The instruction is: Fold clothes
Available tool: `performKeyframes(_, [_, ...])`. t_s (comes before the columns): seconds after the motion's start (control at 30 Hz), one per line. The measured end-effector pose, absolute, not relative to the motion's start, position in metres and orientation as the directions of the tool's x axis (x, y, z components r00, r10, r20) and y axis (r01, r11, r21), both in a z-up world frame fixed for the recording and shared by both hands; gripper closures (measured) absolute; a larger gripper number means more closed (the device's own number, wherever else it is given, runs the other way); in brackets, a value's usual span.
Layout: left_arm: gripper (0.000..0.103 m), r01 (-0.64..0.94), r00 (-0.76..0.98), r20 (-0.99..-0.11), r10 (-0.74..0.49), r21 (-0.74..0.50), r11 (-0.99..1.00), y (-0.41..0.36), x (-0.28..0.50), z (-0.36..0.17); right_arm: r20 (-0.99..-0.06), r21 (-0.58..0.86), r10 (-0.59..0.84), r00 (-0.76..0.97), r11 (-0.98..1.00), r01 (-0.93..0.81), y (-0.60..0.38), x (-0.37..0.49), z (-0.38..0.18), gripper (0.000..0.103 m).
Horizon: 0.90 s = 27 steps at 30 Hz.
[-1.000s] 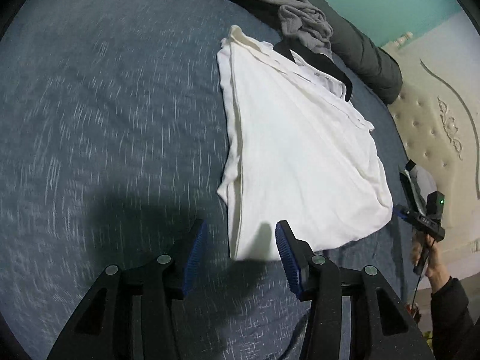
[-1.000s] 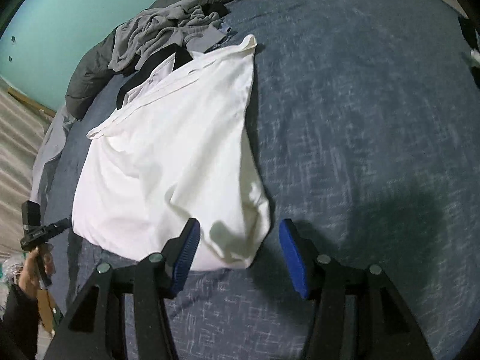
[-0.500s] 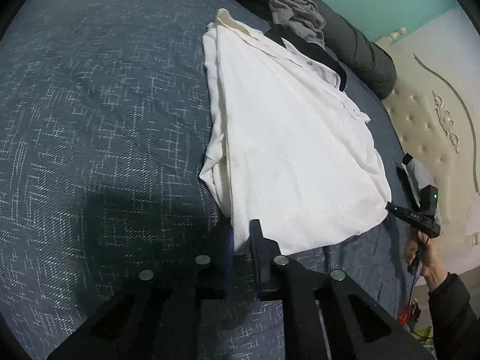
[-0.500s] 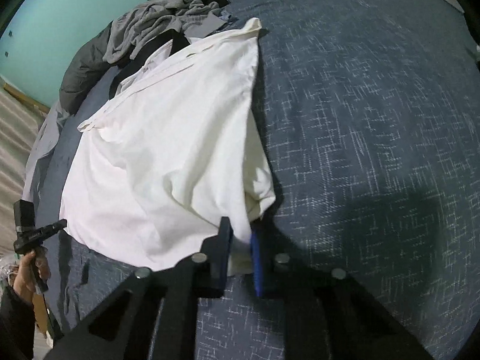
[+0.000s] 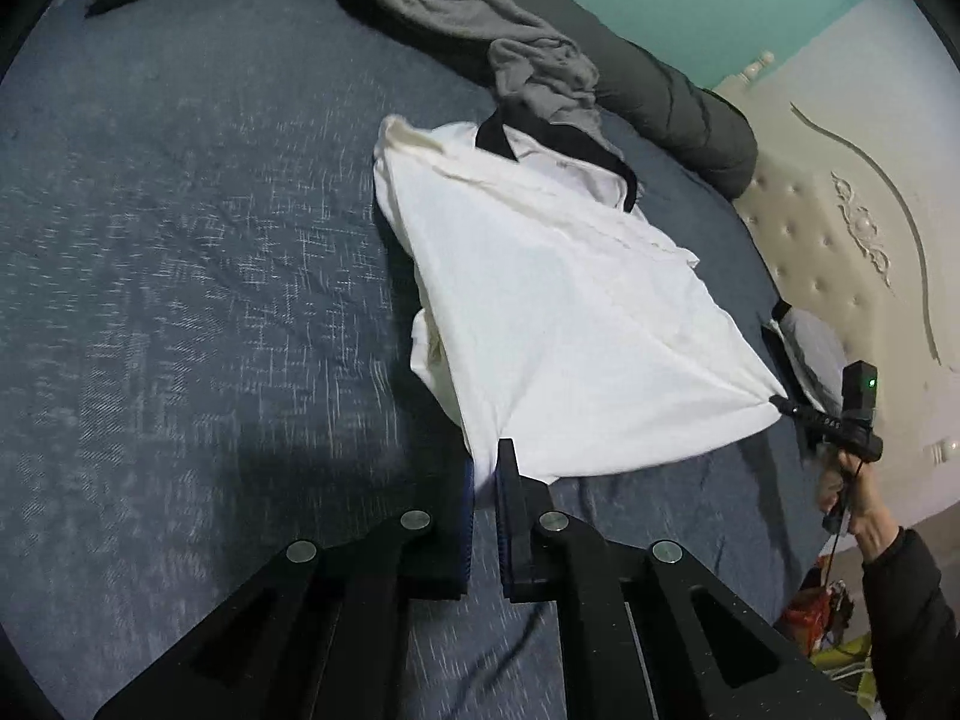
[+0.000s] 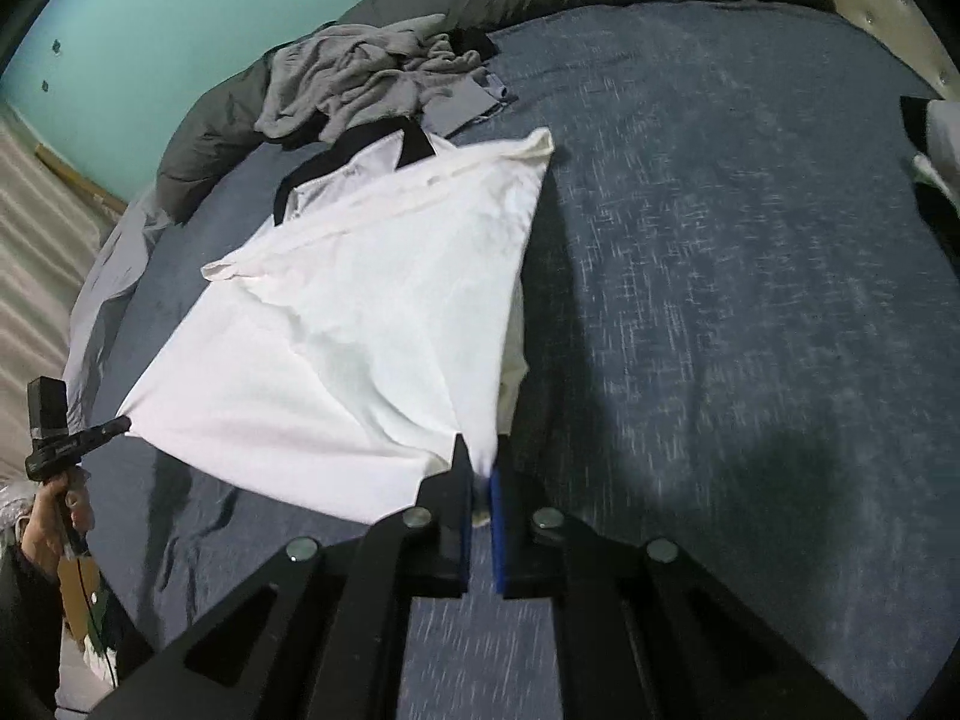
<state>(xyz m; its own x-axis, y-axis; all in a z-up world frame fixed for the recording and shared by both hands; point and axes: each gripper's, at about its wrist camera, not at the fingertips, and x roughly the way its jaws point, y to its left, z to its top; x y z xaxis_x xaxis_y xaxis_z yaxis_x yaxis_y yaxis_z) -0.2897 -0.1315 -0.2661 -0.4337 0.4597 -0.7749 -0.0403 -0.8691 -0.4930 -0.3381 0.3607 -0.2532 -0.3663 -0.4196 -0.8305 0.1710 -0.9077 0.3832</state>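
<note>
Taking the white shirt as the landmark and reading across from its left side: the dark blue bedspread lies bare to the left of it, room enough for a fold to land on.

The left gripper is clamped on the shirt's near left corner, its blue-padded jaws pressed together with white cloth pinched between them. The shirt itself lies mostly flat on the bed, black collar at the far end, with its near hem raised and drawn taut. At the shirt's near right corner the right gripper is likewise closed on the fabric; creases fan out from both pinch points, which suggests the hem is stretched between the two tools so it stays straight.

Holding both hem corners this way fits carrying the bottom edge up toward the collar, though the pictures cannot settle whether the cloth is being lifted or laid down.

Beyond the collar, a crumpled grey garment rests against a dark rolled quilt, clear of the shirt.
</note>
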Motion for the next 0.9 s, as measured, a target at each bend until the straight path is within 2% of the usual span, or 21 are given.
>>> performKeyframes(0.17, [0.097,-0.056,-0.397,-0.791,0.466,-0.486,-0.872,-0.126,-0.25,-0.258,-0.85,0.382,-0.424,-0.313,-0.905,0.188,0.363,-0.296,-0.254,0.099])
performKeyframes(0.43, [0.097,-0.072,-0.323,-0.823,0.467,-0.471,-0.879,-0.111,-0.182,-0.274,-0.872,0.387,-0.431,-0.234,-0.897,0.212,0.365,-0.233,-0.26,0.099])
performKeyframes(0.73, [0.096,-0.036,-0.293,-0.848,0.442,-0.452,-0.891,-0.101,-0.173,-0.307,-0.872,0.417,-0.452,-0.19,-0.887,0.198,0.368,-0.222,-0.294,0.095])
performKeyframes(0.83, [0.096,-0.022,-0.287,-0.848,0.445,-0.459,-0.888,-0.103,-0.174,-0.315,-0.878,0.416,-0.441,-0.185,-0.895,0.163,0.378,-0.227,-0.3,0.091])
performKeyframes(0.9, [0.095,-0.017,-0.285,-0.847,0.448,-0.463,-0.886,-0.104,-0.173,-0.318,-0.879,0.414,-0.435,-0.193,-0.899,0.14,0.387,-0.227,-0.301,0.079])
